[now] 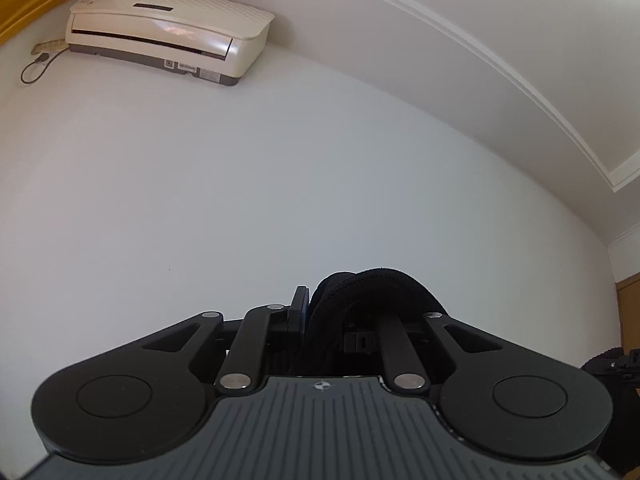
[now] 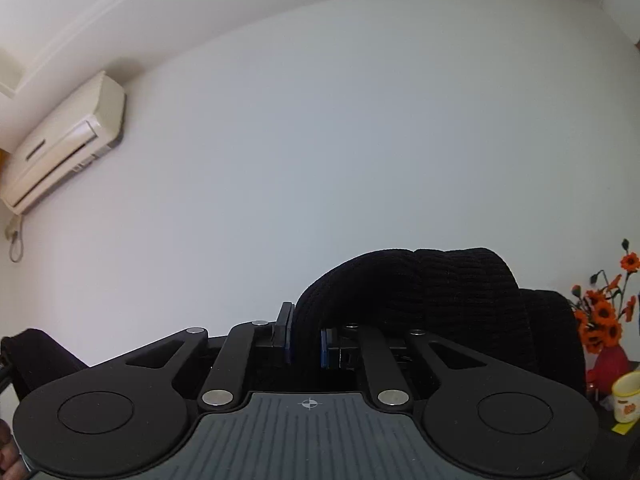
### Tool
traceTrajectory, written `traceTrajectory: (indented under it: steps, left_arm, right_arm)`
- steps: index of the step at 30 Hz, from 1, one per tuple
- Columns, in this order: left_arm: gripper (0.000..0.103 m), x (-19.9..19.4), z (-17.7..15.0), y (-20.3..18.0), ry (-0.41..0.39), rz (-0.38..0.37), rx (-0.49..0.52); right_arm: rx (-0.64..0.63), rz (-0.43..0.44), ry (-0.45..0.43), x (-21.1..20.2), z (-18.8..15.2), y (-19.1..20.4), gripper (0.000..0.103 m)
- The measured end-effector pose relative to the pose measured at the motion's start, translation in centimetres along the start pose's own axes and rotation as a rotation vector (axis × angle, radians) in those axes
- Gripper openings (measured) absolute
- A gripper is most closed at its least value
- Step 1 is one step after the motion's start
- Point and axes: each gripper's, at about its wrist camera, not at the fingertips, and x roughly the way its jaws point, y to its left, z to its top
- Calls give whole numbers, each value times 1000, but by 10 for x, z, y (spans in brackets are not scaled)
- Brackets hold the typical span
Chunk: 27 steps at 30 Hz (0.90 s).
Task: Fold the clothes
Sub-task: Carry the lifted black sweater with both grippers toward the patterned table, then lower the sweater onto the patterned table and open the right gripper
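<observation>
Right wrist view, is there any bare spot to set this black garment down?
None shows. Both views aim up at the wall and air conditioner. The only surface sits at the far right edge, crowded with a red vase of orange flowers and a yellow mug. The black knit garment fills the right tongs.

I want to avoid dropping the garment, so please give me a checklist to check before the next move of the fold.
1. Left gripper has hold of the black knit garment: ok, cloth is bunched between its fingers.
2. Right gripper has hold of the garment: ok, ribbed cloth passes between its blue pads.
3. Both grippers raised: ok, each camera faces the white wall and the air conditioner.
4. Garment hangs flat, without twist: cannot tell, the hanging part is out of view.
5. Surface below is ready for laying down: cannot tell, not in view.
6. Distance to the orange flowers and yellow mug: cannot tell.
</observation>
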Motion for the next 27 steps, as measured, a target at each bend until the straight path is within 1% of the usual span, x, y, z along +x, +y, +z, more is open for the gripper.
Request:
traceTrajectory:
  steps: [1,2,3,5,7,9,11,13,15,16,18,20,21,23,25,27]
  left_arm:
    - [14,10,-14,-1,17,0,12]
    - [14,18,-33,0,59,-7,24]
    - [14,26,-53,0,101,-14,35]
    - [14,35,-95,-2,198,-19,69]
    - [14,40,-140,-9,306,-16,109]
    - [14,46,-184,-15,413,-14,150]
    - [14,51,-229,-21,520,-11,191]
    - [14,56,-273,-27,628,-9,232]
    - [15,61,-317,-34,735,-6,272]
    - [15,63,-338,-37,790,-5,288]
    - [15,61,-362,-37,918,7,249]
    - [15,48,-384,-35,1031,44,193]
    - [15,44,-390,-33,1070,57,175]
    - [15,34,-402,-30,1148,82,137]
    - [15,24,-410,-29,1232,100,105]
    - [15,18,-413,-21,1293,126,41]
  right_arm:
    - [8,-25,25,11,-9,-13,11]
    - [17,-50,54,21,-18,-26,11]
    - [27,-81,97,31,-30,-40,11]
    - [43,-169,214,54,-65,-74,11]
    - [55,-262,331,73,-101,-106,11]
    - [93,-358,442,91,-141,-143,11]
    - [129,-441,526,107,-184,-177,11]
    - [134,-504,589,117,-227,-211,11]
    - [138,-538,671,124,-267,-251,11]
    - [161,-548,719,122,-289,-263,12]
    - [212,-545,810,115,-328,-285,12]
    - [239,-519,889,103,-353,-290,12]
    - [252,-502,924,98,-363,-292,12]
    - [261,-443,989,86,-374,-287,12]
    - [256,-389,1046,78,-377,-290,12]
    - [261,-354,1105,71,-377,-289,12]
